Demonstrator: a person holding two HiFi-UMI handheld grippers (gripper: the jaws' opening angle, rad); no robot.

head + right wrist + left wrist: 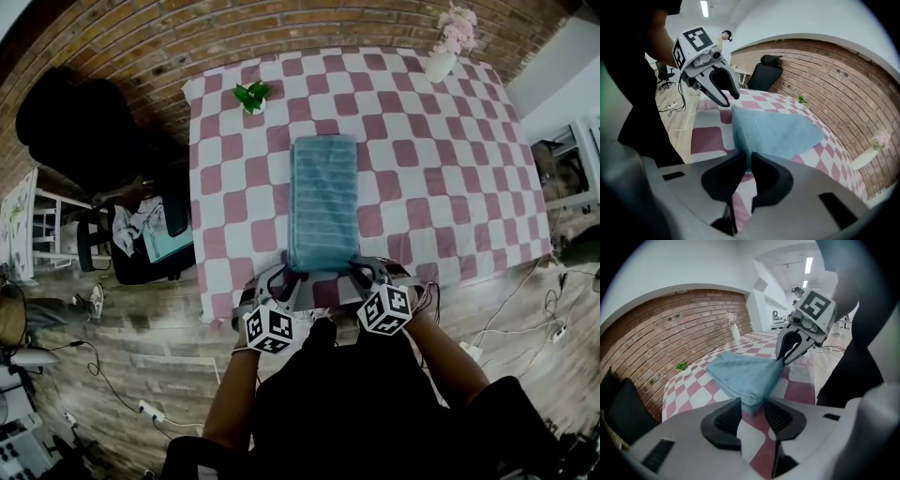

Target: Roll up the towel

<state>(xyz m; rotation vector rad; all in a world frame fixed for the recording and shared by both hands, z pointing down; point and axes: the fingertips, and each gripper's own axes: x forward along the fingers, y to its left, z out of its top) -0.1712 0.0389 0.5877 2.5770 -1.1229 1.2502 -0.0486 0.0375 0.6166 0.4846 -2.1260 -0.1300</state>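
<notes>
A folded blue towel (323,202) lies lengthwise in the middle of the pink-and-white checked table (431,187). Both grippers are at its near end. My left gripper (281,274) straddles the near left corner; in the left gripper view the layered corner of the towel (740,373) lies between the jaws of my left gripper (751,416), and the pads stand apart from it. My right gripper (749,171) is shut on the near right corner of the towel (778,131), which it pulls into a raised peak. The right gripper (787,355) and the left gripper (731,98) each show in the other's view.
A small green plant (251,97) stands at the table's far left and a white vase of pink flowers (450,42) at the far right. A brick wall runs behind. A black chair (75,122) and cluttered seats stand left of the table; cables lie on the floor at the right.
</notes>
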